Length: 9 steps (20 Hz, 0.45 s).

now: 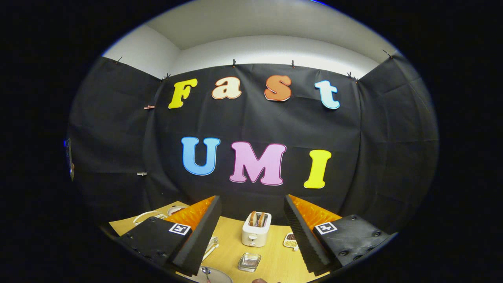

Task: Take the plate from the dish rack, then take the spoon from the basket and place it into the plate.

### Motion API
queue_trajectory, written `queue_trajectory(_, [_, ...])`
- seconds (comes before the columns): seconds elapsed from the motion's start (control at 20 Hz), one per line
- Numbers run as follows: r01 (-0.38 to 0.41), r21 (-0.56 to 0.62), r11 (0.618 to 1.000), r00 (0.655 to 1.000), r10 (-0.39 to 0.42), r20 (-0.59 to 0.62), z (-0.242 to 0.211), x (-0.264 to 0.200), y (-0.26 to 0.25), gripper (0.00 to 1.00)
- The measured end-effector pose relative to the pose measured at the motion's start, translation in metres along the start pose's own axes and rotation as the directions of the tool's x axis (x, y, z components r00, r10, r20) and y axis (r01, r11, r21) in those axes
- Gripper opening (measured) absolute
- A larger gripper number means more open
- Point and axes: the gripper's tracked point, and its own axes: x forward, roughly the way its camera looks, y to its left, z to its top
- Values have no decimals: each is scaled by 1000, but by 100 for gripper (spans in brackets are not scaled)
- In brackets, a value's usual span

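Note:
My gripper [251, 236] is open and held high above the wooden table [271, 259], with nothing between its fingers. Below the left finger [198, 239] lies a pale plate [214, 276], partly cut off. A spoon [206, 272] rests in it, bowl end showing. Behind the left finger, a white wire dish rack [147, 217] and a white rimmed thing beside it stand at the table's far left. The left finger hides most of that area.
A white toaster [256, 229] with two slices of bread stands at the back middle of the table. A small clear glass dish [249, 262] sits in front of it. A small patterned item [291, 240] lies by the right finger.

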Motion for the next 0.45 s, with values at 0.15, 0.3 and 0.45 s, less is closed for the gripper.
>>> queue_trajectory(0.15, [2, -17, 1000, 1000, -1, 24, 10, -3, -4, 98])
queue_trajectory(0.3, [-1, -19, 1000, 999, 2, 33, 13, -4, -9, 98])
queue_trajectory(0.45, [-6, -21, 1000, 1000, 7, 20, 5, 0, -10, 98])
